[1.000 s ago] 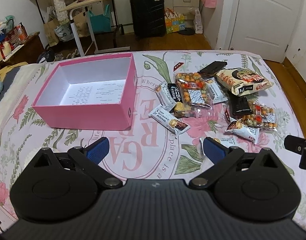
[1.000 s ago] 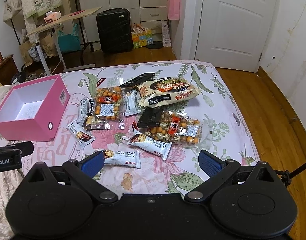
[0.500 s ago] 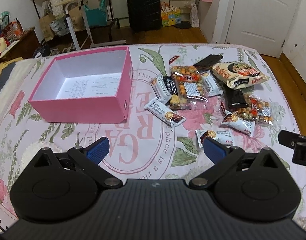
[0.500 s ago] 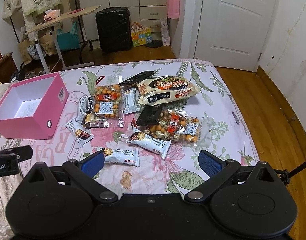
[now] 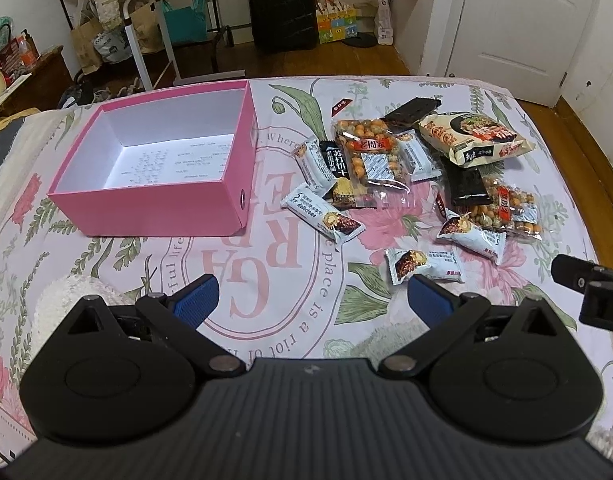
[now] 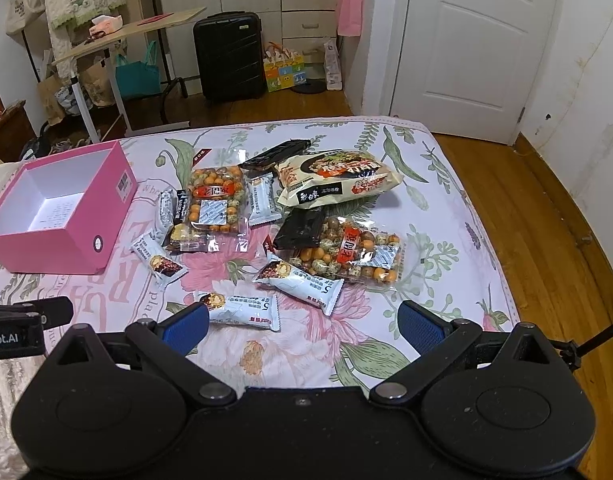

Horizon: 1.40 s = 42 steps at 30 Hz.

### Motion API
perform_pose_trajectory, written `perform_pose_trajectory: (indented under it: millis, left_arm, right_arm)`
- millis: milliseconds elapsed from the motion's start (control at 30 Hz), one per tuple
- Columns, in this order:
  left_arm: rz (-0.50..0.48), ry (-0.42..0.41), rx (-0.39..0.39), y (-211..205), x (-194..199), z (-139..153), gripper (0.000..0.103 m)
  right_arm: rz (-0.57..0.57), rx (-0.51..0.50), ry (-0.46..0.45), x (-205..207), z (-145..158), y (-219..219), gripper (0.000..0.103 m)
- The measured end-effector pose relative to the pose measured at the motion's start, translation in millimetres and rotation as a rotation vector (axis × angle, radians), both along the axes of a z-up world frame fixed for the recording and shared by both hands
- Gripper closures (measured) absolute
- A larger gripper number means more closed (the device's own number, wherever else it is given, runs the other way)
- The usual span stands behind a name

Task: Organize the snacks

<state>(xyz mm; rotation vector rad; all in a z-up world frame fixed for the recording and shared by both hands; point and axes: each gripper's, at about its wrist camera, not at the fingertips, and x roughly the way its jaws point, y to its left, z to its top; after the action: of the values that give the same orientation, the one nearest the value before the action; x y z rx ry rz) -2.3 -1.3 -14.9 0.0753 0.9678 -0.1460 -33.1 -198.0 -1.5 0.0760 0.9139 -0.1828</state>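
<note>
Both grippers have backed off, jaws spread, bedspread (image 5: 266, 264) lettering ("place is a riot") revealed.

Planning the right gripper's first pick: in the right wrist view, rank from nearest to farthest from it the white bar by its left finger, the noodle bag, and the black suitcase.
From the right gripper:
1. White bar, on the bedspread just ahead-left.
2. Noodle bag, far side of the snack pile.
3. Black suitcase, on the floor past the bed.

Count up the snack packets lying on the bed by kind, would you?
Small white bars: 5
Clear bags of coated nuts: 2
Black packets: 3
Big noodle bag: 1
Total: 11 packets, all outside the pink box.
</note>
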Motion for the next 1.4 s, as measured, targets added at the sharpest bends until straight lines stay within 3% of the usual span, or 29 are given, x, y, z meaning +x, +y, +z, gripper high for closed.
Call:
perform_pose_trajectory:
  millis: [667,867,1000,1133,1267,1400]
  left_arm:
    - [-0.029,0.046,-0.029,0,3,-9,0.001]
    - [-0.103,0.017,-0.003,-10,14,-14,0.003]
    - [-0.185,0.008,0.024,-19,29,-27,0.003]
    - [-0.316,-0.018,0.053,-32,45,-48,0.003]
    - [-0.476,-0.002,-0.002,-53,64,-66,0.003]
    - [-0.709,0.002,-0.025,-85,76,-84,0.008]
  right_arm:
    - [0.003,0.002,-0.002,0,-4,-3,0.001]
    - [0.064,-0.005,-0.131,4,-5,-23,0.001]
    - [0.196,-0.098,-0.231,11,-21,-36,0.002]
    - [0.336,-0.051,-0.185,31,-49,-50,0.021]
    - [0.485,0.005,-0.134,52,-85,-53,0.044]
    - [0.628,0.013,-0.086,75,-114,-52,0.054]
